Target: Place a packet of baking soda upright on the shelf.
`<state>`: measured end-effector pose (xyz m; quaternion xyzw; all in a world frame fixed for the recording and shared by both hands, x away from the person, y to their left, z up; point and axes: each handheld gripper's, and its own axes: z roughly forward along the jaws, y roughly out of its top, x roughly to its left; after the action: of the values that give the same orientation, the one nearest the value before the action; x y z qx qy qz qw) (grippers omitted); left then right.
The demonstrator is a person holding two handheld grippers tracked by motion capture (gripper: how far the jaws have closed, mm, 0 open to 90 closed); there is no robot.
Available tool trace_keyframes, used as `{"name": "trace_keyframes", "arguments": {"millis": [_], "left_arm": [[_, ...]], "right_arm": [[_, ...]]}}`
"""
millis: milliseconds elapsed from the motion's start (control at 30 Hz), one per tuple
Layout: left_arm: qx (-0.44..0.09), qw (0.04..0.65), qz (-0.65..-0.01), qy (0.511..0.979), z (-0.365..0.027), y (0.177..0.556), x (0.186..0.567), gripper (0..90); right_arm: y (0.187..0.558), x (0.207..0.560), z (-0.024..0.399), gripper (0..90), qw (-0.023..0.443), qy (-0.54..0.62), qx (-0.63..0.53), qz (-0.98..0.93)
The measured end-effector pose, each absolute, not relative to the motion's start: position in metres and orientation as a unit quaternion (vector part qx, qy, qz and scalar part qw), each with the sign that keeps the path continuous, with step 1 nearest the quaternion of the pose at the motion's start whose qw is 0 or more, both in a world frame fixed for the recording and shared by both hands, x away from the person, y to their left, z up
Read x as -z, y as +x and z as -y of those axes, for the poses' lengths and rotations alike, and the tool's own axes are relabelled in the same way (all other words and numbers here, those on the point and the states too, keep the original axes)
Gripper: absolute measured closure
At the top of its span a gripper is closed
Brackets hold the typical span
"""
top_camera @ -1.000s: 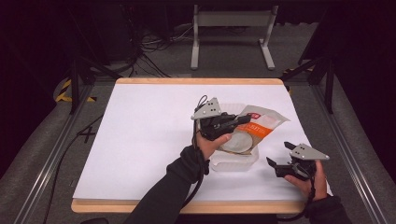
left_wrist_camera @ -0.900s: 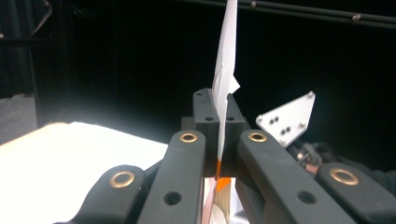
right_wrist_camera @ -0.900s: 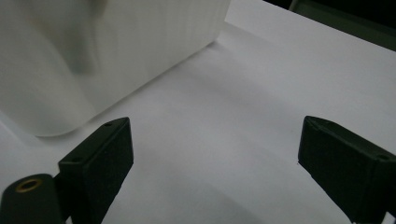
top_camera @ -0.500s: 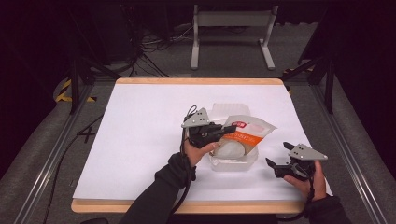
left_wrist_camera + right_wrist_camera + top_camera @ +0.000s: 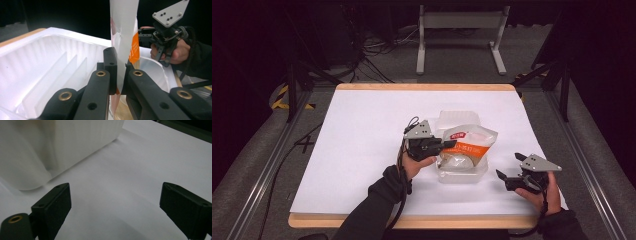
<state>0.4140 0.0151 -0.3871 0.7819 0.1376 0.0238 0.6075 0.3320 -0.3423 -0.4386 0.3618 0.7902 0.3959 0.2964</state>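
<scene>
Left gripper point(image 5: 451, 144) pinches a food bag point(image 5: 468, 146) over a clear plastic container point(image 5: 462, 170); right gripper point(image 5: 507, 170) waits with its jaws apart.

From the left: the left gripper's two black jaws are pressed together on the thin edge of the bag point(image 5: 123, 37), which is white and transparent with an orange label; the writing on the label is too small and blurred to read. The bag lies over the open clear container, and something round and pale is inside the bag, hard to identify. The container's ribbed lid point(image 5: 457, 118) lies open behind. At the right, the right gripper point(image 5: 115, 202) rests low over the white table point(image 5: 362, 125), near the container, holding nothing.
</scene>
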Motion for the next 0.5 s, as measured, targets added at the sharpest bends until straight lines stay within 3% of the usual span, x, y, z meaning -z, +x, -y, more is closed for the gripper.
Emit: {"name": "trace_keyframes", "arguments": {"millis": [500], "left_arm": [[-0.028,0.577,-0.118,0.808,-0.023,0.409,0.397,90.0]], "right_arm": [[0.332,0.439,0.34,10.9,0.295,0.36,-0.394,-0.793]]}}
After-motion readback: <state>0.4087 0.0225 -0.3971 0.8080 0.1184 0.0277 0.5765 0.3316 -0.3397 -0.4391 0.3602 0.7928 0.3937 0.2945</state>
